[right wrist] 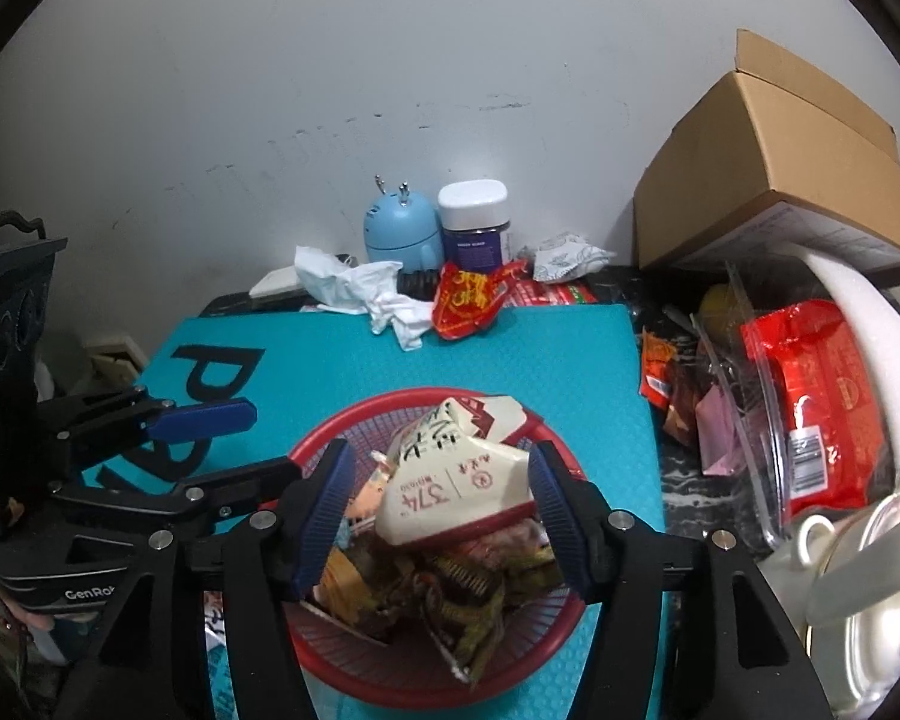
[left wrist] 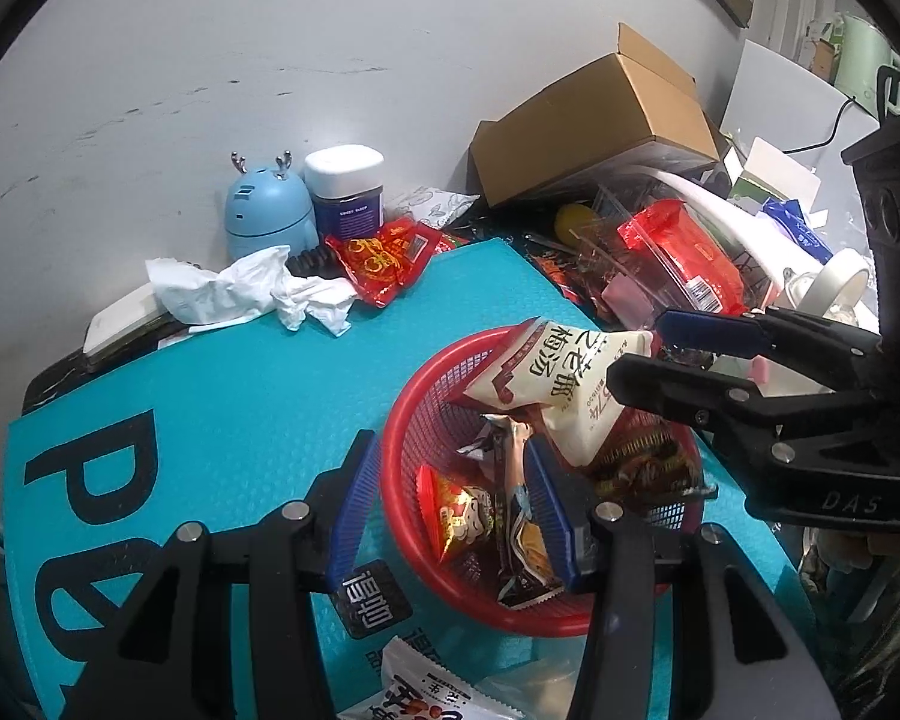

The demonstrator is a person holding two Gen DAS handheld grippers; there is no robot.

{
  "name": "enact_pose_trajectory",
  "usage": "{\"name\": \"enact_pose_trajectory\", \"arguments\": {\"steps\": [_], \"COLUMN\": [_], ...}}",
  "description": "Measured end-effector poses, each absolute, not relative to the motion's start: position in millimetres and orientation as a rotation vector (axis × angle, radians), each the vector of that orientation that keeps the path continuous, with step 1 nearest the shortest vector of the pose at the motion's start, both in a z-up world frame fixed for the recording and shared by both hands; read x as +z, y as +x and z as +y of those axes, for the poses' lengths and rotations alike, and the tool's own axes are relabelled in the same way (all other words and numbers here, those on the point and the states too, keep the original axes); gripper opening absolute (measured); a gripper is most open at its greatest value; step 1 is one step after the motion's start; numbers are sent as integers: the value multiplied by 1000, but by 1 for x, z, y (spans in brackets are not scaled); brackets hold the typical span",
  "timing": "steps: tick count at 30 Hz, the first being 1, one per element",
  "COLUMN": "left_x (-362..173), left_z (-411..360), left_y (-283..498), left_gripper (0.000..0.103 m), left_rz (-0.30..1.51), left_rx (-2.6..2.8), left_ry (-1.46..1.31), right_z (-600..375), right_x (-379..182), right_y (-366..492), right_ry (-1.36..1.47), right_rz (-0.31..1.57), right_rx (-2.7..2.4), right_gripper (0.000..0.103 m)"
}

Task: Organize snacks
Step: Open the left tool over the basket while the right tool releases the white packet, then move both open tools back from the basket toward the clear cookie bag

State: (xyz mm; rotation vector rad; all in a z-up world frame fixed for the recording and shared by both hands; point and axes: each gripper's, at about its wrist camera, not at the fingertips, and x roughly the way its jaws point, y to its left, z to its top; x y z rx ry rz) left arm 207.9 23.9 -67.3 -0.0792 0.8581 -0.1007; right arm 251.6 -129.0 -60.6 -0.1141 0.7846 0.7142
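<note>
Red basket (left wrist: 402, 420) sitting on a teal mat (left wrist: 240, 396) on the worktop, heaped with snack packets. On top of the heap, a white and dark-red packet (right wrist: 450, 492) with printed characters, tilted, its upper end poking over the far rim. Beneath it, a brown striped wrapper (right wrist: 462, 585), an orange-red packet (left wrist: 459, 516) and a long dark wrapper (left wrist: 519, 516).

Right gripper (right wrist: 441, 519) over the basket, jaws spread to either side of the white packet, blue pads close to its edges but not pressing; nothing held. Left gripper (left wrist: 450, 507) lower and nearer, jaws parted: one pad outside the basket wall over the mat, the other inside among the wrappers; rim between them, no clear pinch on it. No earlier view to compare against.

Just in front of the basket, another white snack packet (left wrist: 432, 690) lying on the mat. At the mat's far edge, a crumpled white tissue (left wrist: 252, 291) touching a red and yellow packet (left wrist: 384, 258). Behind those, against the wall, a pale blue antlered gadget (left wrist: 267, 210) beside a dark jar with a white lid (left wrist: 345, 192). Off to the right, a clear plastic box (right wrist: 750, 360) holding a red pack (right wrist: 810, 396), and above it a tilted cardboard box (right wrist: 768, 162).
</note>
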Motion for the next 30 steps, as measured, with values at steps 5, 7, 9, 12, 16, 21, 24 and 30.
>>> {"name": "enact_pose_trajectory", "arguments": {"steps": [5,7,9,12,16,21,24,30], "left_x": [-63,-59,-53,-40,-21,4,19,48], "left_z": [25,25,25,23,20,14,9,1], "left_y": [202,198,194,185,173,156,144,117], "left_gripper": [48,48,48,48,48,48,48,49], "left_rz": [847,837,825,802,764,711,682,610], "left_rx": [-95,-92,-87,-80,-72,-72,-75,-82], "left_ry": [-88,-89,-88,-79,-67,-67,-66,-62], "right_z": [-128,-129,-130,-132,-136,-145,-152,-165], "right_x": [-56,-52,-47,-36,-21,1,15,44], "right_y": [248,246,242,235,224,206,195,167], "right_ry": [-120,-119,-120,-115,-113,-113,-112,-115], "right_rz": [781,776,779,761,731,679,650,579], "right_rx": [715,715,713,711,708,703,698,688], "right_gripper": [60,60,60,60,60,60,60,60]}}
